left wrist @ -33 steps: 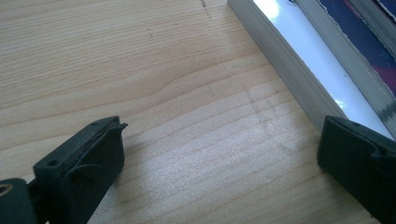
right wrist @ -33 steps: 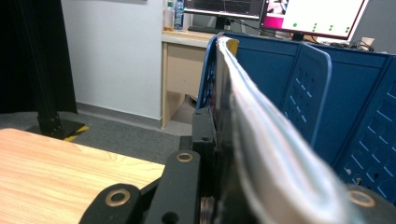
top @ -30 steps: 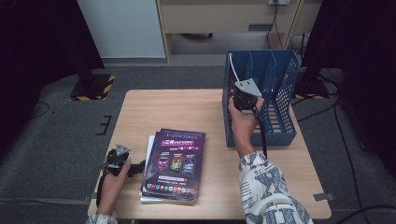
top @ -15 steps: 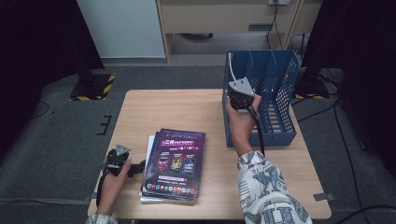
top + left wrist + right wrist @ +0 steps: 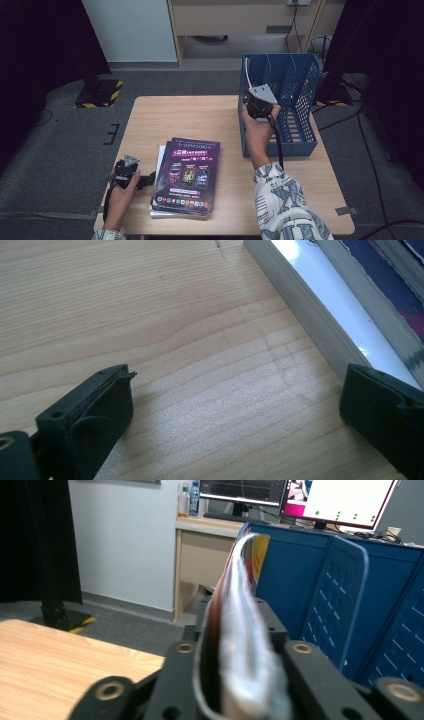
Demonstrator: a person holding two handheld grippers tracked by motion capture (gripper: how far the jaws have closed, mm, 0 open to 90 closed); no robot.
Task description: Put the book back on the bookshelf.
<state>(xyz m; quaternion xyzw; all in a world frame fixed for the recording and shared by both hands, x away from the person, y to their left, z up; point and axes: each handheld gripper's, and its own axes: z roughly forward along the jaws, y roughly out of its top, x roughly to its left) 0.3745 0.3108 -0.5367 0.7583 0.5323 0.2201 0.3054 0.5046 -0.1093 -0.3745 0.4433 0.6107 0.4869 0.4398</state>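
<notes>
On the wooden table (image 5: 200, 115), a stack of magazines (image 5: 185, 177) lies at the near left, its top cover purple and black with rows of small pictures and some pale lettering too small to read. Just left of the stack rests the left gripper (image 5: 131, 174), held low over the tabletop; in the left gripper view its jaws stand spread wide with bare wood between them, and the edge of the stack (image 5: 320, 315) runs past the right-hand jaw, just beside it, the pages' white and purple edges showing. At the table's far right stands a blue file rack (image 5: 300, 107) with perforated dividers. The right gripper (image 5: 260, 102) is held up at the rack's left end, and its jaws have just been easing apart a little, though the right gripper view shows a thin magazine (image 5: 240, 630) between them, standing on edge and curving upward, its pages blurred white, red and orange, with no print legible. That magazine rises straight out of the jaws, with the rack's blue divider (image 5: 340, 605) just to its right. Behind the rack, monitors (image 5: 345, 497) glow, their text unreadable.
</notes>
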